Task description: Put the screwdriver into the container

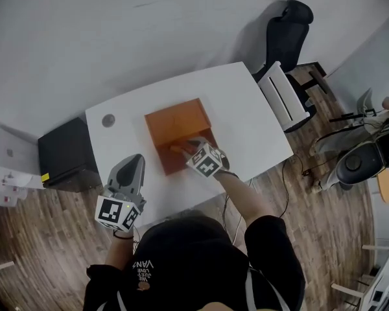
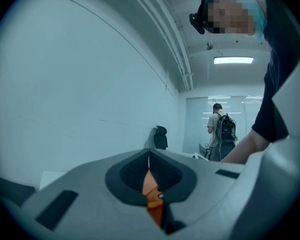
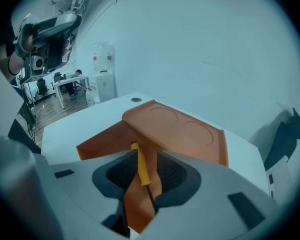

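An orange container [image 1: 179,126] with its lid folded open stands in the middle of the white table [image 1: 249,118]. The screwdriver [image 3: 139,165], yellow handle and dark shaft, lies inside the container [image 3: 182,130]; in the head view its handle [image 1: 177,149] pokes out just ahead of my right gripper [image 1: 194,148]. That gripper [image 3: 140,154] hangs tilted down over the container, jaws apart on either side of the handle with orange floor showing both sides. My left gripper [image 1: 133,168] is held level at the table's near left edge, and its jaws [image 2: 149,156] meet at the tips with nothing between them.
A grey round cap [image 1: 108,120] sits in the table's far left corner. A black cabinet [image 1: 66,154] stands left of the table and a dark office chair [image 1: 288,31] beyond its right end. A person with a backpack [image 2: 221,129] stands far off.
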A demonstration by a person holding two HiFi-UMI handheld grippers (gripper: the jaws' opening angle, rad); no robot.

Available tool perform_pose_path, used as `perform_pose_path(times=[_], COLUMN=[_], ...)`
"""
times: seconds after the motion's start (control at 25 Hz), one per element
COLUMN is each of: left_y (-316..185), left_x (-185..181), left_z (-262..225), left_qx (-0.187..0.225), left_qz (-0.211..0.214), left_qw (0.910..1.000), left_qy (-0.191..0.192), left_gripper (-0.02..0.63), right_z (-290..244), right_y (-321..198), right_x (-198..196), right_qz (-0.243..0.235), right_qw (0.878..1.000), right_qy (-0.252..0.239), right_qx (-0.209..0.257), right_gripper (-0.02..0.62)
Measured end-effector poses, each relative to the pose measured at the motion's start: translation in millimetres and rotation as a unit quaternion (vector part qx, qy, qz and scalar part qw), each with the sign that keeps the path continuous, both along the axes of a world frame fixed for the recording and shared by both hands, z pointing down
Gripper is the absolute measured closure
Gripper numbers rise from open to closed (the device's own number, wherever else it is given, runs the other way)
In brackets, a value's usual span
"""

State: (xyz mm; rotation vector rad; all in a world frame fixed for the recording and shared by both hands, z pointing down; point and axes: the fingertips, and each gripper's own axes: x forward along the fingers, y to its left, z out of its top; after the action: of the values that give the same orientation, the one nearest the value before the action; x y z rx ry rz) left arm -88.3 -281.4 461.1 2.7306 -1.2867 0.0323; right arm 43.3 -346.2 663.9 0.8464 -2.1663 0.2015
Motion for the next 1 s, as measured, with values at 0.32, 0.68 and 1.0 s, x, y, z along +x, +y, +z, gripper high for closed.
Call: perform_pose_path(times=[0.32,0.68,1.0], left_y=[9,29,50], left_x=[-2,-1,1], left_z=[-6,-12,-17], left_qx=[0.004,0.011,0.019], left_qz=[0.011,0.031,0.055], left_qw=[0.9999,0.9994,0.9983], left_qy=[0.004,0.005,0.009], left_gripper=[0.592,0.592,0.592], right_z=[-38,-90,-127], right_y=[5,28,55], right_x=[8,15,26], right_qz=[0.057,0.1,0.137], right_qw=[0.996,0.986,0.973], right_qy=[-0.043,-0.088,-0.115], right_qx=[0.045,0.104,0.147], right_gripper=[0.565,0.583,0.583])
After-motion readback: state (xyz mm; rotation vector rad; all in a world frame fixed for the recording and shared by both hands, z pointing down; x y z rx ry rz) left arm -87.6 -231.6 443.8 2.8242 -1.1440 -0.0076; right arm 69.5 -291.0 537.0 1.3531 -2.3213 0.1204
